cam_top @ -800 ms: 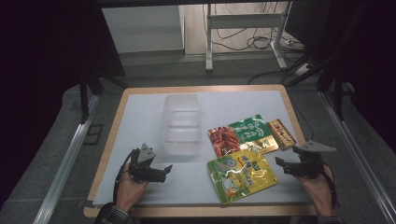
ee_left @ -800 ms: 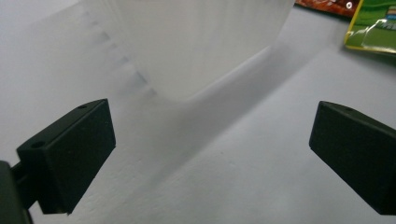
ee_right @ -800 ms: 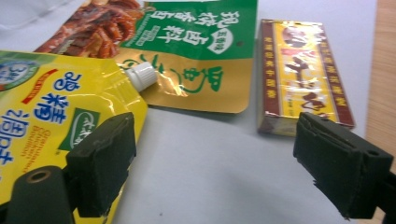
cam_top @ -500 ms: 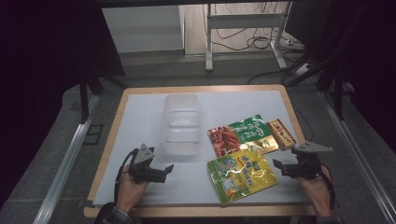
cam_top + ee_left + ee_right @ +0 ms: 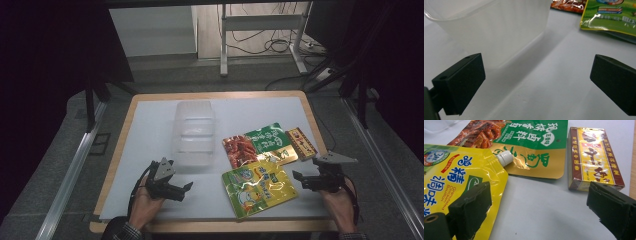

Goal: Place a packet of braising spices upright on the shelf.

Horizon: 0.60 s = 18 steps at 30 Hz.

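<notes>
Yellow spouted pouch [image 5: 259, 188] lies low and right of centre on the white surface [image 5: 150, 125], just left of the right claw [image 5: 304, 179], spread and empty. The left claw [image 5: 184, 190], also spread, sits lower left, below the clear plastic container [image 5: 194, 132].

A table [image 5: 305, 107] with a pale wooden rim and a white top stands in the middle of a dim room. Grey carpet [image 5: 55, 165] covers the floor around it. Silver metal rails [image 5: 67, 172] run along the floor on both sides of the table. Beyond the far edge, a brighter strip of wooden floor [image 5: 250, 30] shows under a white metal desk frame [image 5: 260, 22], with black cables [image 5: 285, 45] lying loose beside it. A white panel [image 5: 150, 30] stands to the left of the frame. The corners of the room are dark, and light falls mainly on the tabletop.
</notes>
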Motion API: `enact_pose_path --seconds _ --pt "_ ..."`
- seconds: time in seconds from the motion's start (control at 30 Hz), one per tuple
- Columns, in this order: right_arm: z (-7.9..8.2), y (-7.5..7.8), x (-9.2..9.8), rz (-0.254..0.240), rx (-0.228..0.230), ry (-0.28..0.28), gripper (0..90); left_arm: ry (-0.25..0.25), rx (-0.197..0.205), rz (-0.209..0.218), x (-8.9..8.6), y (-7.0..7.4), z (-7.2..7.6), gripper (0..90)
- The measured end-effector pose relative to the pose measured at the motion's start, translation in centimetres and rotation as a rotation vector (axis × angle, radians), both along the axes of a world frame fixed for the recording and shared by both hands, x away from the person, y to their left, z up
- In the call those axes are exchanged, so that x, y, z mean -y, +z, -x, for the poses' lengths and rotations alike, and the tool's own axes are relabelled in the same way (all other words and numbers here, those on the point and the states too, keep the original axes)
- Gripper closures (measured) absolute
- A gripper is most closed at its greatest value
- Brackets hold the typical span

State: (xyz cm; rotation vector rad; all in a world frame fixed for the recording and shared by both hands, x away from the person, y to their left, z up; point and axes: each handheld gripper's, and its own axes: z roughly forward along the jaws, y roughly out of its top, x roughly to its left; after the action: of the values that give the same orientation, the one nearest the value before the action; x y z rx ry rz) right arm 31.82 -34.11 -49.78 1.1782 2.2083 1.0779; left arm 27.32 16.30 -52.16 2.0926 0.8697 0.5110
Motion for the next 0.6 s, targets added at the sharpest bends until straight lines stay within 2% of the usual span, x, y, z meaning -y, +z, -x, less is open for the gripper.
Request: enact_pose_path --seconds 0.07,0.2,0.27,0.37,0.43,0.53,0.6 --pt "0.0 0.0 0.0 -0.001 0.000 -0.001 5.7 0.001 -0.006 -0.003 0.1 0.0 0.0 0.3" --pt "0.0 0.0 0.0 -0.004 -0.003 -0.003 5.7 0.017 -0.048 0.013 0.7 0.0 0.0 0.5" --pt "0.0 -0.1 0.0 -0.007 -0.006 -0.002 5.7 0.015 -0.059 0.003 1.0 0.2 0.0 0.5" --pt "0.0 0.0 0.0 -0.007 -0.007 0.000 5.7 -0.032 -0.062 0.033 1.3 0.6 0.3 0.4" --pt "0.1 0.0 -0.1 -0.007 -0.010 0.000 5.7 -0.037 -0.059 0.040 1.4 0.9 0.4 1.7" --pt "0.1 0.0 -0.1 -0.009 -0.014 0.001 5.7 -0.059 -0.047 0.023 1.9 1.3 0.8 4.9" --pt "0.1 0.0 -0.1 -0.009 -0.013 0.000 5.7 -0.107 -0.043 0.013 2.6 1.4 1.1 9.6"
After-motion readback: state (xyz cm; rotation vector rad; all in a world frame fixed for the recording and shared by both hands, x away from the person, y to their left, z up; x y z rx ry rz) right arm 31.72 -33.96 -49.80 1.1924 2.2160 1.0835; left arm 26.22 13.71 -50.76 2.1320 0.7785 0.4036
